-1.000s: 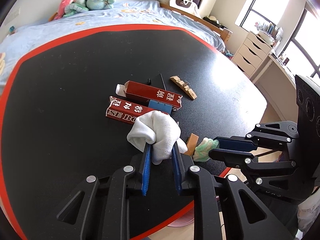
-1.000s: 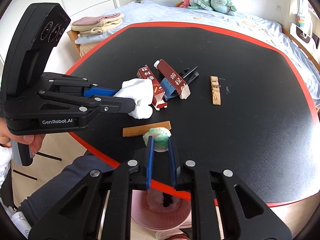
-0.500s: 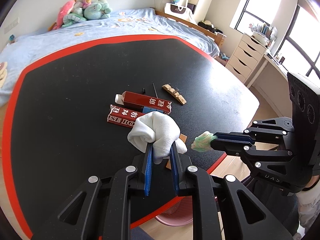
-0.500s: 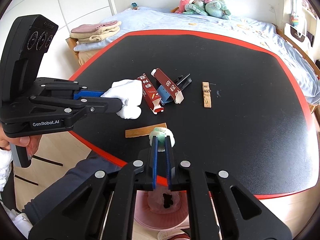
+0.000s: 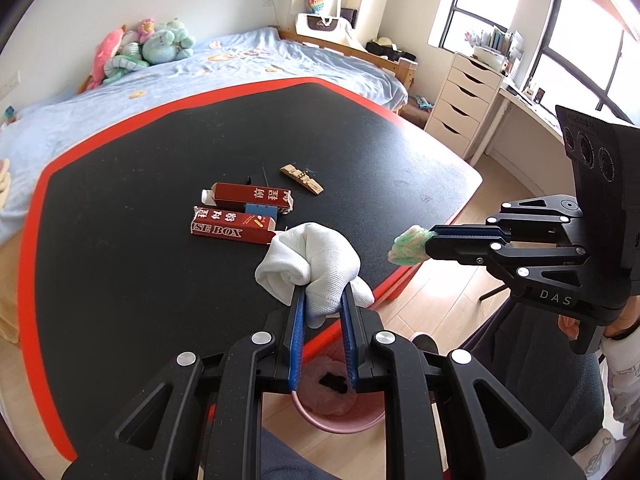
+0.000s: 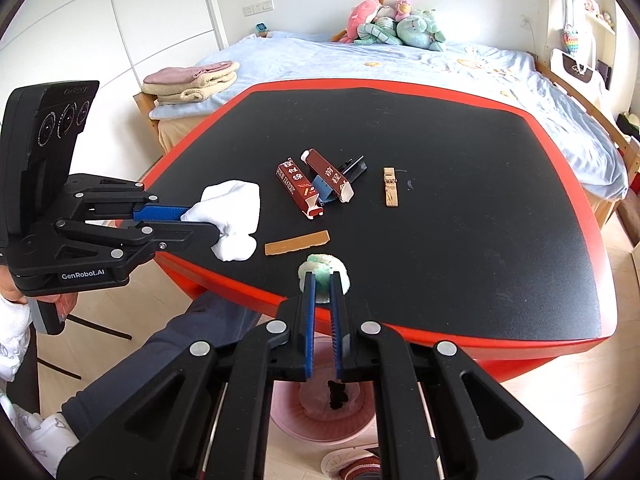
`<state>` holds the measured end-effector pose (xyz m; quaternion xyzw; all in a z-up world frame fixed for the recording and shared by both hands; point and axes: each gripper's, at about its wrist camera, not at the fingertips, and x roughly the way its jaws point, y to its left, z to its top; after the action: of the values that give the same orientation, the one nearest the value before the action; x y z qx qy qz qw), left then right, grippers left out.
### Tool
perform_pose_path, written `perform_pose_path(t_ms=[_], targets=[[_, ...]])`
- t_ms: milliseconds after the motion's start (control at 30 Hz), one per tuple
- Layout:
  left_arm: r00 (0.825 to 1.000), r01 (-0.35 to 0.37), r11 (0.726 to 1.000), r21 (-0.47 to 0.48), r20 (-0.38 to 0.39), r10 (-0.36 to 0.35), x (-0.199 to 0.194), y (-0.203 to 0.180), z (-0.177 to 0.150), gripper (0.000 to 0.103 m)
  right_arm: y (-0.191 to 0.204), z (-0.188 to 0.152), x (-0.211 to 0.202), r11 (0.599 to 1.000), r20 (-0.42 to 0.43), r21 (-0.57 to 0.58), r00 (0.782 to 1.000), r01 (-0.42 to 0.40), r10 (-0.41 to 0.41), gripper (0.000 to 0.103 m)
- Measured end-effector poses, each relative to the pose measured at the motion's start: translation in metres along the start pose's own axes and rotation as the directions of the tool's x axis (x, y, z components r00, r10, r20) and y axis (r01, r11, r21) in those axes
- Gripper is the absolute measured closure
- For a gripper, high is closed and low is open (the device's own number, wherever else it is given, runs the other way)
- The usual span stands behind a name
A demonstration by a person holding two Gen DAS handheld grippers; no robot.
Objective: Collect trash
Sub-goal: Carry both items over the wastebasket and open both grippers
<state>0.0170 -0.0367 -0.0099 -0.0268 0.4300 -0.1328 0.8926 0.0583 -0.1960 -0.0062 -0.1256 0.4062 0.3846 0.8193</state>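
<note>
My left gripper (image 5: pixel 322 300) is shut on a crumpled white cloth (image 5: pixel 310 264), held above the table's near edge; it also shows in the right wrist view (image 6: pixel 232 216). My right gripper (image 6: pixel 322 284) is shut on a small green-and-white wad (image 6: pixel 324 270), also seen in the left wrist view (image 5: pixel 408 244), lifted off the table. A pink bin (image 6: pixel 320 412) with a pink liner stands on the floor below both grippers. Two dark red cartons (image 6: pixel 296 188) (image 6: pixel 328 174), a wooden strip (image 6: pixel 298 242) and a wooden clothespin (image 6: pixel 391 192) lie on the black table (image 6: pixel 460 208).
The table has a red rim (image 6: pixel 440 332). A blue-and-black clip (image 6: pixel 352 168) lies beside the cartons. A bed (image 6: pixel 480 68) with plush toys stands behind the table, a white drawer unit (image 5: pixel 464 108) to the right. My legs are under the near edge.
Both grippers have pulled back and up from the table toward its near edge, each keeping its load; the green wad has left the tabletop and the bin has come into fuller view.
</note>
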Motion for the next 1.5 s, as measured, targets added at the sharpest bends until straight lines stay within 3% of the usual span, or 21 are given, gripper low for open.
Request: perform_pose_path(t_ms=[600,933,1100,1133,1167,1200,1267,1333,1500], targets=[[0.995,0.056,0.996,0.063,-0.084,-0.05,0.01,-0.04,-0.044,0.086,0.001,-0.059,-0.02,0.999,-0.064,0.038,0.998,0.004,-0.001,0.097],[0.993,0.069,0.995,0.075,-0.103,-0.061,0.01,-0.048,-0.048,0.086,0.001,-0.065,-0.018,0.998,-0.074,0.05,0.997,-0.027,0.031,0.097],[0.991,0.072,0.995,0.075,-0.114,-0.063,0.012,-0.049,-0.049,0.078,0.001,-0.066,-0.018,0.998,-0.082,0.047,0.996,-0.031,0.034,0.094],[0.992,0.064,0.995,0.075,-0.115,-0.055,0.013,-0.048,-0.049,0.068,0.0,-0.066,-0.017,0.999,-0.084,0.047,0.996,-0.026,0.029,0.091],[0.993,0.058,0.996,0.069,-0.111,-0.05,0.013,-0.046,-0.049,0.05,-0.002,-0.066,-0.017,0.999,-0.084,0.049,0.996,-0.013,0.017,0.073],[0.994,0.047,0.997,0.06,-0.103,-0.04,0.013,-0.044,-0.049,0.042,-0.003,-0.067,-0.017,0.998,-0.079,0.055,0.997,-0.005,0.009,0.042],[0.996,0.023,0.998,0.052,-0.084,-0.019,0.011,-0.041,-0.048,0.018,-0.005,-0.067,-0.018,0.998,-0.071,0.067,0.997,-0.003,0.008,0.021],[0.997,0.007,0.999,0.048,-0.073,-0.004,0.009,-0.038,-0.048,0.015,-0.007,-0.067,-0.017,0.997,-0.077,0.069,0.997,0.016,-0.011,0.013],[0.998,-0.018,0.999,0.032,-0.06,0.02,0.006,-0.032,-0.046,0.008,-0.008,-0.068,-0.015,0.997,-0.079,0.076,0.997,0.021,-0.015,0.009]])
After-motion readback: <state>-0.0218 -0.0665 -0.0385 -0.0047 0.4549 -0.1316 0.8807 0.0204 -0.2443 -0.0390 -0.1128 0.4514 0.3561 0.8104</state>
